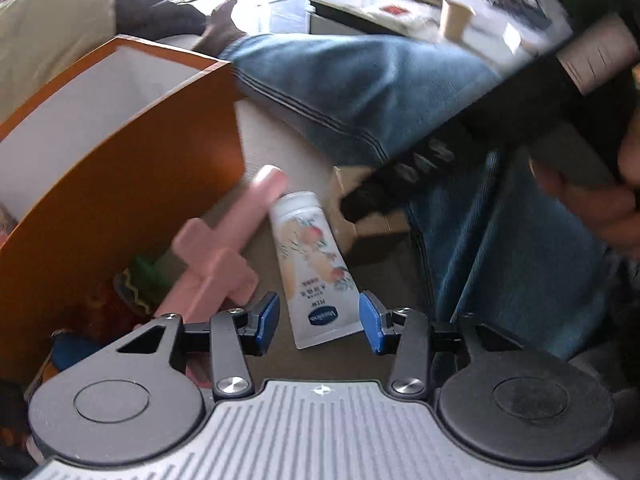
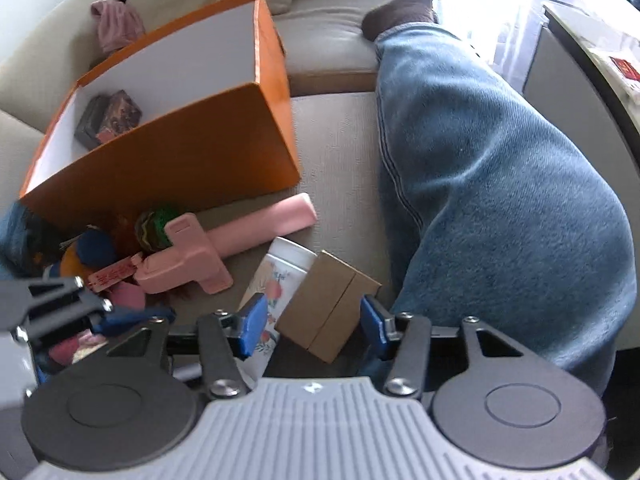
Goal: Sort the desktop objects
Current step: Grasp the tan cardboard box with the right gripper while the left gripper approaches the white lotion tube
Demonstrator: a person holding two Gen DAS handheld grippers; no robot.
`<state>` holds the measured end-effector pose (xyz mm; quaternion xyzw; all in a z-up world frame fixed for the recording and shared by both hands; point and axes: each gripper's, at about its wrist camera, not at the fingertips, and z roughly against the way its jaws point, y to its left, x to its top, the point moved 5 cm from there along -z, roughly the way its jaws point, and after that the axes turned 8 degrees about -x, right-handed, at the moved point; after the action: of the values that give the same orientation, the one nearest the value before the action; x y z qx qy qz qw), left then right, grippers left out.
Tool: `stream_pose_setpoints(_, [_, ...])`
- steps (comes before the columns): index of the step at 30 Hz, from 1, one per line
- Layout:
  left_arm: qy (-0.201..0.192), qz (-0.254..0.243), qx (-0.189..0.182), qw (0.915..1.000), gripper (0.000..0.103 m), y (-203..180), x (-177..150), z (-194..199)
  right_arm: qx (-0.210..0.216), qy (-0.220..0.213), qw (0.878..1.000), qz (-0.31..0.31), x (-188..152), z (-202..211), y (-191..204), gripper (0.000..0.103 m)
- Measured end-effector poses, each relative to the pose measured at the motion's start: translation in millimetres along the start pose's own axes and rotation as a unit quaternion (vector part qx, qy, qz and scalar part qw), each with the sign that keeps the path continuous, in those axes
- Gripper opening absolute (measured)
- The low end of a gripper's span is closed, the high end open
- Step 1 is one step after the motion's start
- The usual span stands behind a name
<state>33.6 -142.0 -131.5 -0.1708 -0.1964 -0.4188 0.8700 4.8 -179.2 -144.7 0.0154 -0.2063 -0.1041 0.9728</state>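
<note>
In the left wrist view the left gripper [image 1: 319, 318] stands spread at the lower middle of the frame, its blue pads on either side of the crimped tail of a white cream tube [image 1: 310, 268] without pressing it. The tube lies flat on the beige cushion [image 1: 276, 136], cap end pointing up the frame. It looks light and soft, likely to flatten and slide under a squeeze; the stiffer shoulder near the cap seems the safer hold.

In the right wrist view the right gripper [image 2: 314, 322] is likewise spread, with a small brown cardboard box [image 2: 326, 306] between the pads, apparently untouched, though blur makes this uncertain. The box looks light, stiff and square-sided, so a pinch across two flat faces should hold.

Just left of the tube lies a pink T-shaped plastic tool [image 2: 224, 250], rigid and easy to take by its long handle. Beyond it, at upper left, stands the orange box [image 2: 192, 152], with a dark patterned packet inside. A person's jeans-clad leg [image 2: 500, 184] fills the right.
</note>
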Motion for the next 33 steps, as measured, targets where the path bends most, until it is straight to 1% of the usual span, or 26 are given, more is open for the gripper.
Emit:
stream_pose_setpoints(1, [0.004,-0.012,0.003,0.9999,0.058,-4,0,-5,0.000,0.001,1.000,0.001,-2,2,-2,0.056])
stream_pose_setpoints(2, [0.009,-0.026,0.007,0.9996,0.061,-8,-2,-8,-0.002,0.002,1.000,0.003,-2,1,-2,0.060])
stream_pose_setpoints(4, [0.025,-0.061,0.018,0.9977,0.062,-16,-8,-18,-0.013,-0.001,1.000,0.014,-2,-2,3,0.064])
stream_pose_setpoints(7, [0.035,-0.104,0.053,0.9925,0.062,-23,-16,-30,-0.029,-0.006,0.999,0.029,-3,-7,7,0.067])
stream_pose_setpoints(10, [0.039,-0.146,0.075,0.9856,0.062,-31,-22,-39,-0.042,-0.008,0.998,0.035,-3,-9,5,0.067])
stream_pose_setpoints(12, [0.037,-0.178,0.086,0.9796,0.062,-38,-26,-43,-0.047,-0.011,0.998,0.029,-2,-7,1,0.064])
stream_pose_setpoints(13, [0.037,-0.194,0.091,0.9760,0.062,-41,-28,-46,-0.048,-0.011,0.999,0.025,-2,-6,-1,0.060])
stream_pose_setpoints(15, [0.037,-0.225,0.107,0.9677,0.062,-47,-34,-52,-0.046,-0.009,0.999,0.015,-1,-5,-7,0.056])
stream_pose_setpoints(17, [0.035,-0.241,0.116,0.9629,0.062,-48,-38,-56,-0.045,-0.007,0.999,0.010,-1,-3,-10,0.053])
stream_pose_setpoints(19, [0.024,-0.251,0.119,0.9602,0.062,-50,-40,-55,-0.045,-0.001,0.999,0.012,-2,-3,-9,0.053])
stream_pose_setpoints(22, [0.022,-0.270,0.129,0.9540,0.062,-53,-44,-54,-0.036,0.013,0.999,0.005,-3,-3,-10,0.054])
stream_pose_setpoints(25, [0.019,-0.303,0.144,0.9419,0.064,-58,-50,-53,-0.031,0.025,0.999,-0.003,-2,-4,-9,0.058])
stream_pose_setpoints(26, [0.018,-0.307,0.146,0.9401,0.064,-58,-52,-52,-0.031,0.027,0.999,-0.005,-2,-6,-8,0.058])
stream_pose_setpoints(27, [0.018,-0.308,0.146,0.9398,0.064,-58,-53,-52,-0.032,0.031,0.999,-0.006,-2,-8,-6,0.058])
stream_pose_setpoints(30, [0.023,-0.289,0.138,0.9470,0.066,-52,-52,-51,-0.031,0.036,0.999,-0.004,-3,-12,-1,0.059])
stream_pose_setpoints(31, [0.023,-0.287,0.140,0.9475,0.072,-50,-52,-52,-0.033,0.037,0.999,-0.003,-3,-13,1,0.059])
stream_pose_setpoints(32, [0.022,-0.290,0.144,0.9460,0.075,-49,-52,-53,-0.034,0.038,0.999,-0.003,-3,-14,2,0.059])
stream_pose_setpoints(33, [0.020,-0.291,0.143,0.9457,0.075,-48,-53,-52,-0.034,0.039,0.999,-0.003,-3,-15,2,0.059])
